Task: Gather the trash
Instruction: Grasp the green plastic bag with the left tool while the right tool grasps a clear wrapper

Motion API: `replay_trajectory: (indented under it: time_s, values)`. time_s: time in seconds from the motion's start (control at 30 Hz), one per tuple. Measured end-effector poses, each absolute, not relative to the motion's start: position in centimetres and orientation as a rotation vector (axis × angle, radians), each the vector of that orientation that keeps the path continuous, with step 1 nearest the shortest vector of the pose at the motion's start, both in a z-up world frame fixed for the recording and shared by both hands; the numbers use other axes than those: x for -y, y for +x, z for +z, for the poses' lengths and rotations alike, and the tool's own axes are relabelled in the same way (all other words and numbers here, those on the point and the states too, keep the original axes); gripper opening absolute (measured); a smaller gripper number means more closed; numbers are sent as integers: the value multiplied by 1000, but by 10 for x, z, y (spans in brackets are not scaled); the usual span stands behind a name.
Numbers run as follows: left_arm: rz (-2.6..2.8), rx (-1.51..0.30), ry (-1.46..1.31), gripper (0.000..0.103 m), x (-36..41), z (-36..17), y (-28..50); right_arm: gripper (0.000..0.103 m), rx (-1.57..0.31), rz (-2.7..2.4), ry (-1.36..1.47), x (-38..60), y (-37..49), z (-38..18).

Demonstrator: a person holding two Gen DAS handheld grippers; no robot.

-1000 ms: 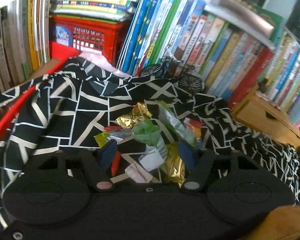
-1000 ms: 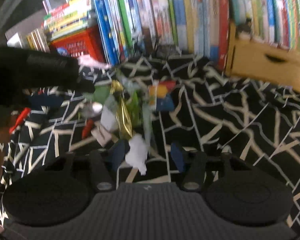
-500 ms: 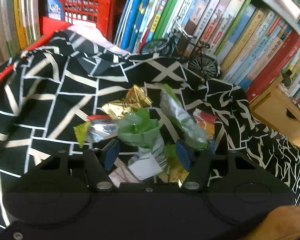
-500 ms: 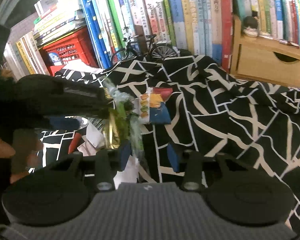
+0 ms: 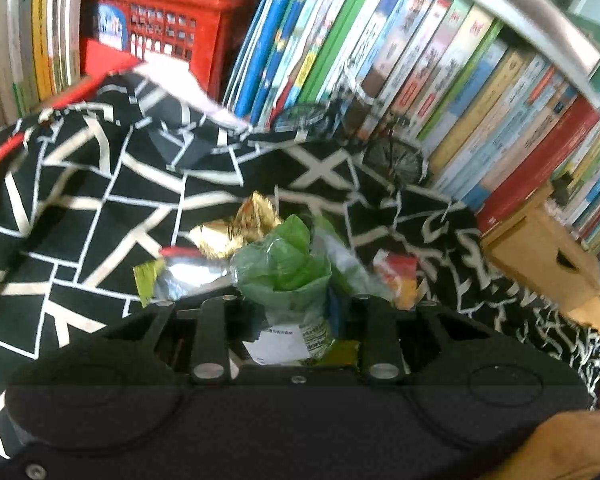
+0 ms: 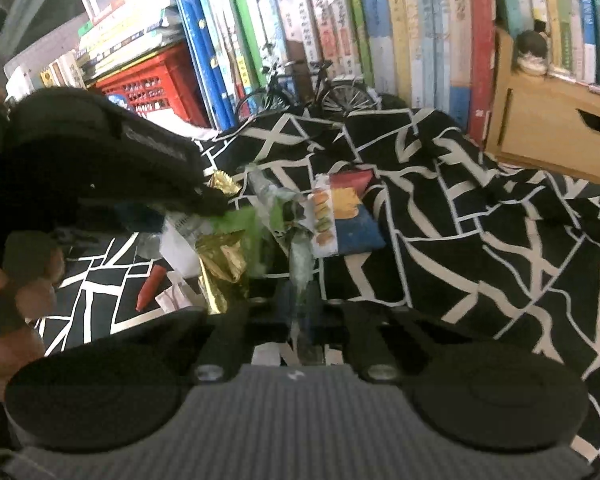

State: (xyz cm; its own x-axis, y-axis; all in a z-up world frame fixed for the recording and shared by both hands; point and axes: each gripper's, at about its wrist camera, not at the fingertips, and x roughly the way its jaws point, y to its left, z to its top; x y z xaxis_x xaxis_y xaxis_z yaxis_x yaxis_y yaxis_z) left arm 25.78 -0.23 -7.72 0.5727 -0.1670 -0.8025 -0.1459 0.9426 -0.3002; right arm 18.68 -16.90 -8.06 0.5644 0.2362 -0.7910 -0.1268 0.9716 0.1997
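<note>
Both hand-held grippers are down in the trash pile (image 5: 260,256) and have just been closing on it. The left hand-held gripper (image 5: 290,320) pinches the green wrapper (image 5: 284,272), which fills the gap between its jaws and stands up above them. The right hand-held gripper (image 6: 300,312) is pressed almost together on a thin clear strip (image 6: 300,256) of plastic film.

To do this step well, I would keep both pinches firm and lift slowly and straight up, since the wrappers are light, slippery and tangled. The clear strip looks the weaker hold: only a narrow edge is caught, so a quick pull may slide it free. The neighbours may come up too, or drop off.

The trash lies heaped in the middle of a black cloth (image 5: 80,220) with white lines, spread over the table in front of a row of books (image 5: 440,80). It is crumpled foil and film: a gold wrapper (image 5: 240,228), a silver wrapper (image 5: 188,276), a blue snack bag (image 6: 348,220) just to the right of the heap, white paper scraps (image 6: 176,296) and a small red piece (image 6: 150,286) at the near left.
</note>
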Motion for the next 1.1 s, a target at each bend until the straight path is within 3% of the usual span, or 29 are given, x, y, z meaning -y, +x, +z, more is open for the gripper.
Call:
replay_trajectory:
  time_s: [0.57,1.1]
  values:
    - [-32,-895,-279,28,7,-25,223,6,-870,121,159,195,145,-35]
    - [-107,-861,-254,28,-8,16,102,6,-788,21,150,184,28,13]
